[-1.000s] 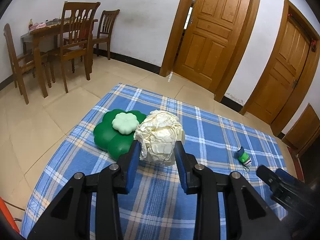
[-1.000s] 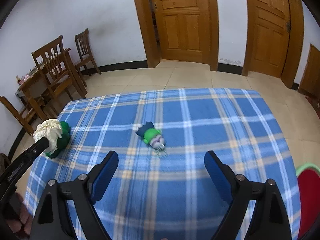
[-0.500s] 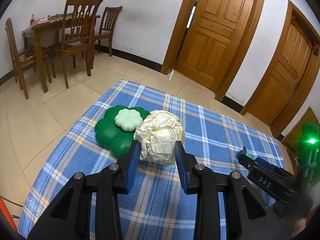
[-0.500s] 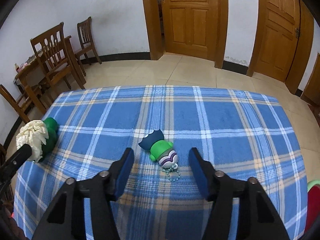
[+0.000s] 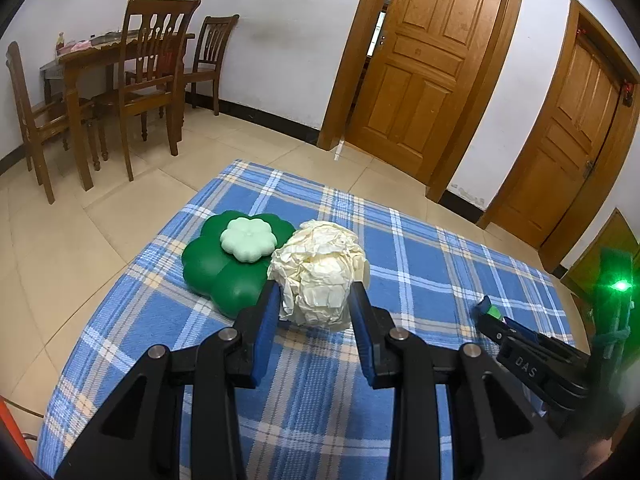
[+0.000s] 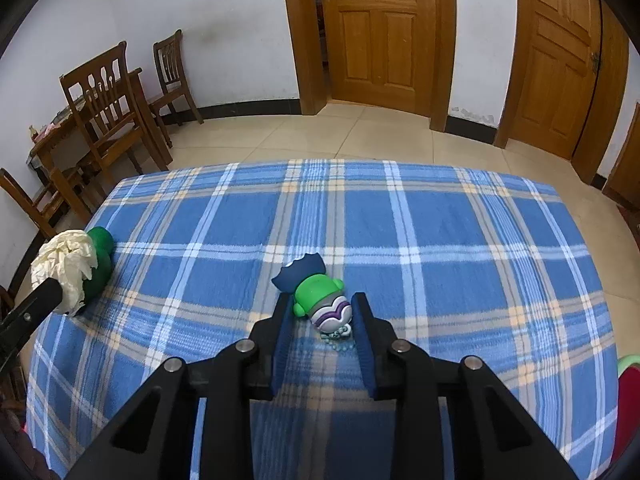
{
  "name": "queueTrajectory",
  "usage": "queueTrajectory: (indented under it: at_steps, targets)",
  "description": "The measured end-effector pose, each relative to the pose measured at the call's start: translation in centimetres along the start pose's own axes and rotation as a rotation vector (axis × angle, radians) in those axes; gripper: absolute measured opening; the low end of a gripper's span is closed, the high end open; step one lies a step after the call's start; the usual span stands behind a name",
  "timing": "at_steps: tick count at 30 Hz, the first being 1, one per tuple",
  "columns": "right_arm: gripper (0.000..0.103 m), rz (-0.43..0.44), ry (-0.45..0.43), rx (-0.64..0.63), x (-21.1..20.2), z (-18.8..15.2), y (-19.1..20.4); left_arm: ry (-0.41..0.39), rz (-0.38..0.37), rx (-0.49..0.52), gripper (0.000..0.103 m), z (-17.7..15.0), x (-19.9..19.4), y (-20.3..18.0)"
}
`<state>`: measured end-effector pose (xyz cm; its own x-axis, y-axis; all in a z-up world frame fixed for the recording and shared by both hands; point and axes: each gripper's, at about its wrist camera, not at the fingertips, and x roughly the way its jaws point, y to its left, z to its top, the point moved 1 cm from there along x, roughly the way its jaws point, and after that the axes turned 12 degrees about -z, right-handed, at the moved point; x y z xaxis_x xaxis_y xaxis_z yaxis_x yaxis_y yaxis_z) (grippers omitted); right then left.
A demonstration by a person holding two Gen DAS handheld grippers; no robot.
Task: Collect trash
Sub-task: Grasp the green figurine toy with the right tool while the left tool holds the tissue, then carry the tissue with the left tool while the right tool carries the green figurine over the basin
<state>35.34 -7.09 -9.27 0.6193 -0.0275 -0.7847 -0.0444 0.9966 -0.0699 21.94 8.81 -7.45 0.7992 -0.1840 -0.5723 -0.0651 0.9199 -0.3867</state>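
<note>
1. Left wrist view: my left claw (image 5: 316, 300) is clamped on a crumpled paper ball (image 5: 318, 270), one blue pad pressing each side of it.
2. That paper ball sits at the near left part of the desk, over the blue plaid cloth (image 5: 420, 264), just beside a dark green flower-shaped box (image 5: 216, 268) with a pale green flower-shaped lid (image 5: 248, 238) on top. I cannot tell whether the ball rests on the cloth or is lifted off it.
3. Right wrist view: my right claw (image 6: 322, 316) is nearly together around a small green toy figure (image 6: 320, 296) lying on its side near the middle of the cloth. Both pads stand just beside the toy's lower end; whether they actually press it I cannot tell.
4. A little bead chain (image 6: 338, 338) trails from the toy toward me, lying between the pads.
5. Wooden chairs (image 5: 156, 76) and a dining table (image 5: 96, 56) stand well apart, by the far wall, with two wooden doors (image 6: 384, 28) beyond.
</note>
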Motion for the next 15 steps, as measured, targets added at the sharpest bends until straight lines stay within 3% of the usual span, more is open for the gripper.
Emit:
queueTrajectory:
  at_steps: [15]
  targets:
    - [0.032,0.056,-0.038,0.102,-6.7,-3.4,-4.8,-0.012,-0.006,0.004,0.035,0.1,-0.1,-0.4]
